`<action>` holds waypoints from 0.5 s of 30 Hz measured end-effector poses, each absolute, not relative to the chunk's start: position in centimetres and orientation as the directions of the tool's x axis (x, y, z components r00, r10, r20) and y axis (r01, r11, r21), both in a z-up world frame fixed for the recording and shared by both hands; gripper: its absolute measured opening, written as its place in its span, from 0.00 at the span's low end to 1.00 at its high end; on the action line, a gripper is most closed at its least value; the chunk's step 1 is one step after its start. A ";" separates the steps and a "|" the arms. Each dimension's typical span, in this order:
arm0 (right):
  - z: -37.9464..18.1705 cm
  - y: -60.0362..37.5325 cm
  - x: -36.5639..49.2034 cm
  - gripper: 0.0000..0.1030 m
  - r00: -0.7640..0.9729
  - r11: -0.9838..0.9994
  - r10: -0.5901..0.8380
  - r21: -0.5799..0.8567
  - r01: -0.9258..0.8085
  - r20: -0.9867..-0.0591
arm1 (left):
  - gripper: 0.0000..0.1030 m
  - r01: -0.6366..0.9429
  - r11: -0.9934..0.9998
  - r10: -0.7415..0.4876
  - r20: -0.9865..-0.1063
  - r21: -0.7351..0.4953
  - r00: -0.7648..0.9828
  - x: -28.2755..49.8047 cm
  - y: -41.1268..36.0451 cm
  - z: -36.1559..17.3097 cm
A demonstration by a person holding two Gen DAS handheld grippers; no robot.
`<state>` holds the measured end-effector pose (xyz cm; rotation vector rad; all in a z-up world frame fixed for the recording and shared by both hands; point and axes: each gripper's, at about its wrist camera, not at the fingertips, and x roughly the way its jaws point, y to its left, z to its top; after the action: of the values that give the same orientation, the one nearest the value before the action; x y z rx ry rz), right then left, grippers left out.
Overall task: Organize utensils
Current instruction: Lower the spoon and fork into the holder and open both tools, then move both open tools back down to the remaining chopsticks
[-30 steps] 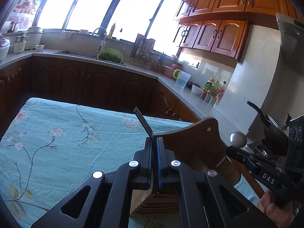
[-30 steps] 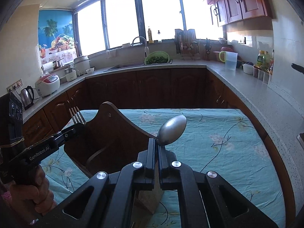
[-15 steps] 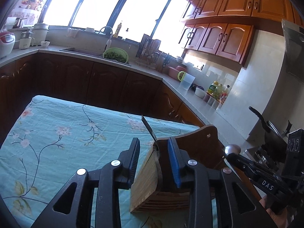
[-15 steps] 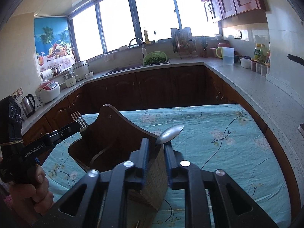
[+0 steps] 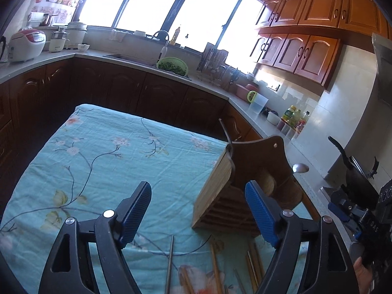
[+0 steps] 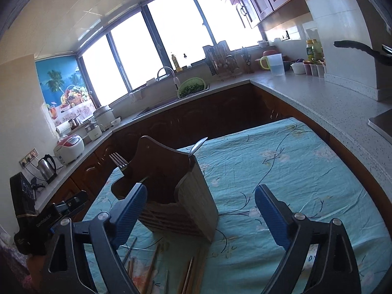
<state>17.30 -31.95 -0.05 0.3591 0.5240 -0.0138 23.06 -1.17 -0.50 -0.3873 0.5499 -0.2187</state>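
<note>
Utensil holder on the clothed table, kitchen counter behind

In the left wrist view the wooden holder (image 5: 247,186) stands right of centre on the tablecloth (image 5: 103,161); a fork (image 5: 226,134) leans out at its left edge, a spoon (image 5: 300,168) at its right. Chopsticks (image 5: 252,267) lie on the cloth at lower centre, before the holder. The sink (image 5: 127,57) and colander (image 5: 172,65) sit on the counter (image 5: 215,90) across the upper middle.

Left gripper (image 5: 197,210) and right gripper (image 6: 201,213) opening (nothing between the fingers)
</note>
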 end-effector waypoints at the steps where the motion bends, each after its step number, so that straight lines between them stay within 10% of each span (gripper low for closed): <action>1: 0.0 -31.8 16.5 0.90 0.870 0.937 0.075 0.334 0.106 -0.488 | 0.76 0.092 0.906 -0.299 -0.470 -0.414 0.830 22.1 -1.0 -0.6; 15: -1.5 -28.7 7.0 0.90 0.880 0.927 0.086 0.360 0.102 -0.468 | 0.77 0.043 0.922 -0.263 -0.541 -0.386 0.799 10.0 1.4 -2.2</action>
<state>7.05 -28.73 -1.52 0.3875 0.4991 -0.0086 9.97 1.37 -2.19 -0.3690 0.6273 -0.1682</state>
